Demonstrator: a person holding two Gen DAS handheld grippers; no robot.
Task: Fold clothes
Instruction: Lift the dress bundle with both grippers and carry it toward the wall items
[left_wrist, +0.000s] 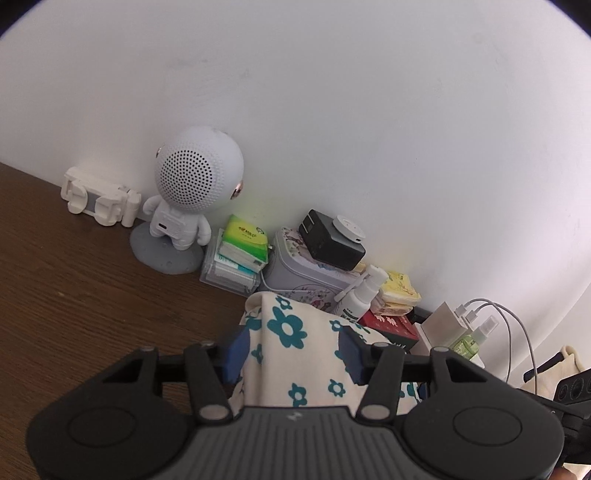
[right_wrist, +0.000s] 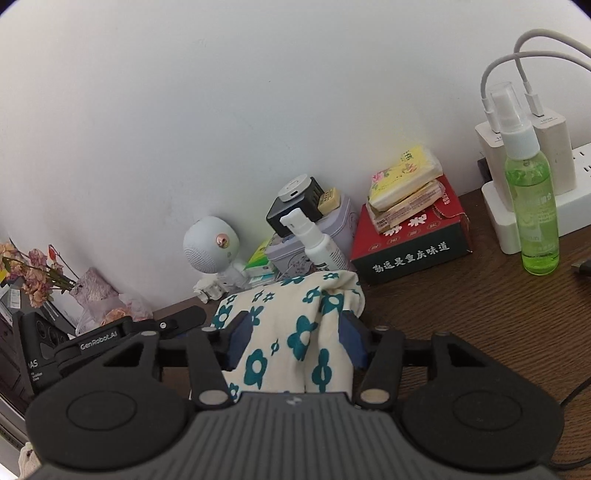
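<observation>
White wall and brown tabletop (left_wrist: 74, 280) frame our two tools: the left tool (left_wrist: 295, 350) and the right tool (right_wrist: 295, 343) each have their blue pads clamped on the floral cloth (right_wrist: 288, 332), raised above the tabletop before the speaker (left_wrist: 192, 177) and red box (right_wrist: 410, 240).

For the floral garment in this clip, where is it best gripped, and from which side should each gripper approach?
Grip the floral garment along its top edge, one bunched fold per side, coming in from the near side toward the wall. It already hangs like that: the left hand-held gripper and right hand-held gripper each have cloth between their blue pads, draping down, which probably keeps it clear of the clutter behind.
</observation>
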